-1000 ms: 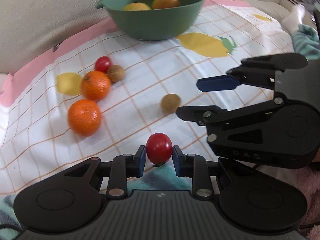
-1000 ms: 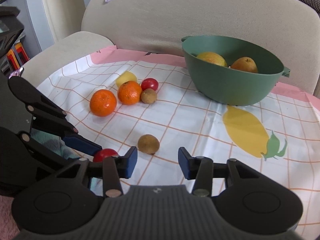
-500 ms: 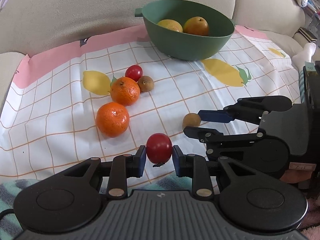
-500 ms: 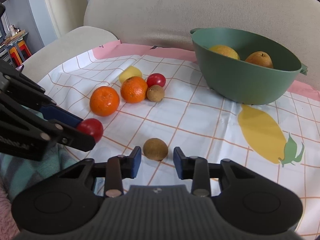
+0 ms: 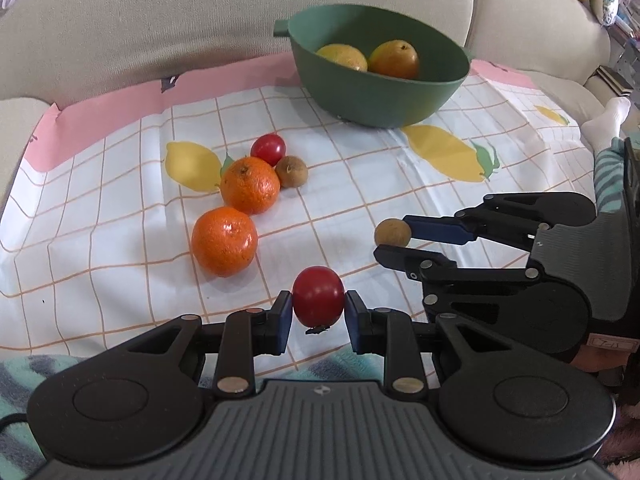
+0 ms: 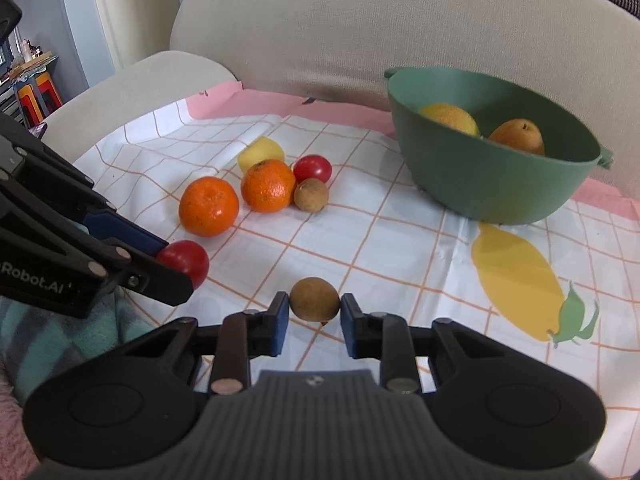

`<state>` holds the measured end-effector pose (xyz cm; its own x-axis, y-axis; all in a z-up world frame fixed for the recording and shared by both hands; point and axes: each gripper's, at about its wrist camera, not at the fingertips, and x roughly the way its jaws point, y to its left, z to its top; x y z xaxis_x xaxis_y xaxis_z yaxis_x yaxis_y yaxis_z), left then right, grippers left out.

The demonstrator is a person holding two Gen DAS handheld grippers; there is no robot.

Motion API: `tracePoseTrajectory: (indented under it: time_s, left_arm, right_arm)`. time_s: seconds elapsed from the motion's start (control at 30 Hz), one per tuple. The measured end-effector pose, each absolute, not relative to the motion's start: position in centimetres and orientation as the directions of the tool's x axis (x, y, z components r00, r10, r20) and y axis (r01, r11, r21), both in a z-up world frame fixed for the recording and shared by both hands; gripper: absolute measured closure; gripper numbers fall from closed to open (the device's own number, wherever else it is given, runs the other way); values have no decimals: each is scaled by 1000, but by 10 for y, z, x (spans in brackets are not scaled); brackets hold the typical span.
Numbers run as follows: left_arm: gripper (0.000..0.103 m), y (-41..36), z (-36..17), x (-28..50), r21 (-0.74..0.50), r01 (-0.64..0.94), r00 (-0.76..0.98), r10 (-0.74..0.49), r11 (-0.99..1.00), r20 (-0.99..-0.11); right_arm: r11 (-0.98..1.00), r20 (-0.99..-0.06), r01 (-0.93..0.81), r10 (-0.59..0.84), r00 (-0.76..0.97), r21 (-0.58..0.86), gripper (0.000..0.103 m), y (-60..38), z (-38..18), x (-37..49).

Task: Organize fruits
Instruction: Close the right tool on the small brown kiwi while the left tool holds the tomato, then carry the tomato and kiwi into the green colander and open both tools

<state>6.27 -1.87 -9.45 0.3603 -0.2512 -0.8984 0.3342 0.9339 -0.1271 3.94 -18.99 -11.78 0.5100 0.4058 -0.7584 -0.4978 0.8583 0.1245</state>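
My left gripper (image 5: 318, 314) is shut on a red cherry tomato (image 5: 318, 294), held just above the checked cloth (image 5: 120, 240). In the right wrist view the same tomato (image 6: 188, 260) shows at the tips of the left gripper (image 6: 178, 270). My right gripper (image 6: 314, 314) is closing its jaws on a small brown round fruit (image 6: 314, 298), and both pads touch its sides. Seen from the left wrist, that brown fruit (image 5: 392, 232) sits between the right gripper's fingers (image 5: 436, 230). A green bowl (image 5: 372, 96) with two yellow-orange fruits stands at the back.
On the cloth lie two oranges (image 5: 224, 240) (image 5: 250, 184), a second red tomato (image 5: 268, 148) and another brown fruit (image 5: 291, 171), grouped left of centre. A beige sofa back (image 6: 360, 32) rises behind the bowl (image 6: 480, 188). A teal blanket (image 6: 48, 340) lies along the near edge.
The right gripper's jaws have closed in around the brown fruit, which lay free ahead of them before. The left gripper, still gripping the tomato, has rolled and shifted, so the bowl now sits further right.
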Motion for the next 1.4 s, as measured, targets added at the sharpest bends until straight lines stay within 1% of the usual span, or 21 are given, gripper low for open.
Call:
tracePoseTrajectory:
  time_s: [0.17, 0.4, 0.63, 0.87, 0.97, 1.1, 1.4]
  left_arm:
    - [72, -24, -77, 64, -122, 343, 398, -262, 931, -879]
    - [72, -40, -44, 72, -101, 374, 465, -281, 922, -840]
    - [72, -62, -16, 90, -122, 404, 491, -328, 907, -807]
    - [72, -81, -2, 126, -167, 419, 481, -374, 893, -793]
    - [72, -91, -3, 145, -181, 417, 467, -380, 891, -798]
    - [72, -101, -10, 172, -237, 404, 424, -410, 884, -808]
    - [72, -122, -47, 225, -276, 378, 326, -406, 884, -854]
  right_arm:
    - [874, -727, -474, 392, 564, 104, 79, -200, -98, 34]
    - [900, -657, -427, 373, 655, 87, 79, -220, -63, 26]
    - [924, -602, -374, 343, 721, 80, 79, -238, -38, 29]
    - [935, -585, -351, 315, 748, 55, 79, -253, -29, 49]
    - [934, -588, -355, 303, 750, 28, 79, -259, -27, 66]
    - [929, -617, -370, 302, 727, 19, 79, -270, -26, 99]
    - [897, -757, -442, 292, 585, 5, 79, -280, -38, 170]
